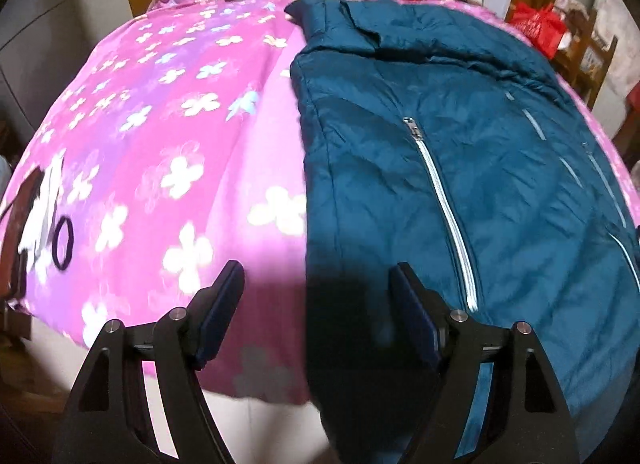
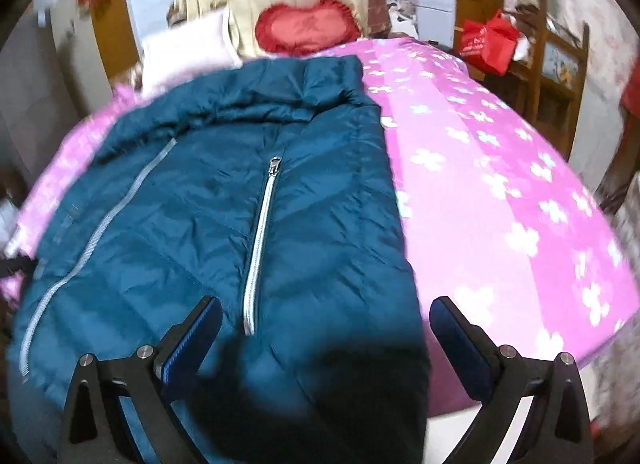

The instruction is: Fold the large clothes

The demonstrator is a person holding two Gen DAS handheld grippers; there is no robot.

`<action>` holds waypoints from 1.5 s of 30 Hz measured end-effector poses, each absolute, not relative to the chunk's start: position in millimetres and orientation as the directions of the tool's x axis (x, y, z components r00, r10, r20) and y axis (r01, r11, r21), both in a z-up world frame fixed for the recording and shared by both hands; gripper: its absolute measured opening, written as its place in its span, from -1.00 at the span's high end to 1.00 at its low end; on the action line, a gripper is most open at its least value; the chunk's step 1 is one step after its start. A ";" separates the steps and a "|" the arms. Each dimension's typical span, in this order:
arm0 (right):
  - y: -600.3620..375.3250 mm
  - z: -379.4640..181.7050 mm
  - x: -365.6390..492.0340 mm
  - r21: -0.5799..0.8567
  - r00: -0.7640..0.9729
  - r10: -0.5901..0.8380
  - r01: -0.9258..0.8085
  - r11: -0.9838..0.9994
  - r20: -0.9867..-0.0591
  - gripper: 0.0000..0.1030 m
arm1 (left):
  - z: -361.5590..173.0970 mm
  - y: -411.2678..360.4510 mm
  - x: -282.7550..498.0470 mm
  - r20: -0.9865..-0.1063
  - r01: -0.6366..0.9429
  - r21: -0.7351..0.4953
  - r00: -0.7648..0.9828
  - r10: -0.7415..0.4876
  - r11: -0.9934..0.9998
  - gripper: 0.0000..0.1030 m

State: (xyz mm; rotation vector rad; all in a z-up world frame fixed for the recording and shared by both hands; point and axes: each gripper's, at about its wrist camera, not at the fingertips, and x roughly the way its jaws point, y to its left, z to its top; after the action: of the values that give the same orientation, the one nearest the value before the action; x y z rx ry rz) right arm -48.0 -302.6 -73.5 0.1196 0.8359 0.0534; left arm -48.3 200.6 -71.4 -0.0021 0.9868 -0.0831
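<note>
The teal jacket lies lengthwise, collar far, hem nearest both tongs. The left gripper straddles its left edge; the right gripper straddles its right edge. Both gape, empty.

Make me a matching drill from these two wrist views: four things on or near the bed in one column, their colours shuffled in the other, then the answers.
Things:
1. jacket
2. heart cushion
3. bedspread
4. hair tie

Colours:
A. pink with white flowers
B. black
C. teal blue
D. red

Pairs: 1-C, 2-D, 3-A, 4-B
</note>
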 end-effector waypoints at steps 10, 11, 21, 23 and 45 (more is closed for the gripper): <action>-312.1 -96.4 -56.8 0.170 0.642 0.170 -0.062 0.983 -0.747 -1.00 | -80.2 203.2 -69.3 -0.790 0.075 -0.079 0.604 -0.108 0.994 -0.68; -314.5 -95.6 -62.8 0.222 0.641 0.226 -0.088 0.971 -0.733 -1.00 | -80.3 205.0 -71.4 -0.788 0.083 -0.084 0.605 -0.117 0.993 -0.69; -331.3 -97.6 -83.6 0.376 0.622 0.406 -0.186 0.908 -0.670 -1.00 | -83.3 223.7 -111.3 -0.796 0.122 -0.114 0.582 -0.164 0.986 -0.68; -331.9 -97.2 -80.6 0.441 0.604 0.472 -0.213 0.872 -0.642 -1.00 | -82.1 223.4 -119.2 -0.805 0.136 -0.107 0.569 -0.166 0.985 -0.68; -343.5 -119.1 -86.7 0.525 0.515 0.517 -0.146 0.839 -0.684 -0.99 | -113.4 215.9 -110.1 -0.710 0.160 -0.563 0.407 -0.574 0.811 -0.08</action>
State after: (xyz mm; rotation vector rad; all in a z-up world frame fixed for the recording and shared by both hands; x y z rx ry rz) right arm -86.7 -343.5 -119.1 0.4333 0.9530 0.4140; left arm -110.1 215.9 -113.4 -0.4461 1.0575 -0.4822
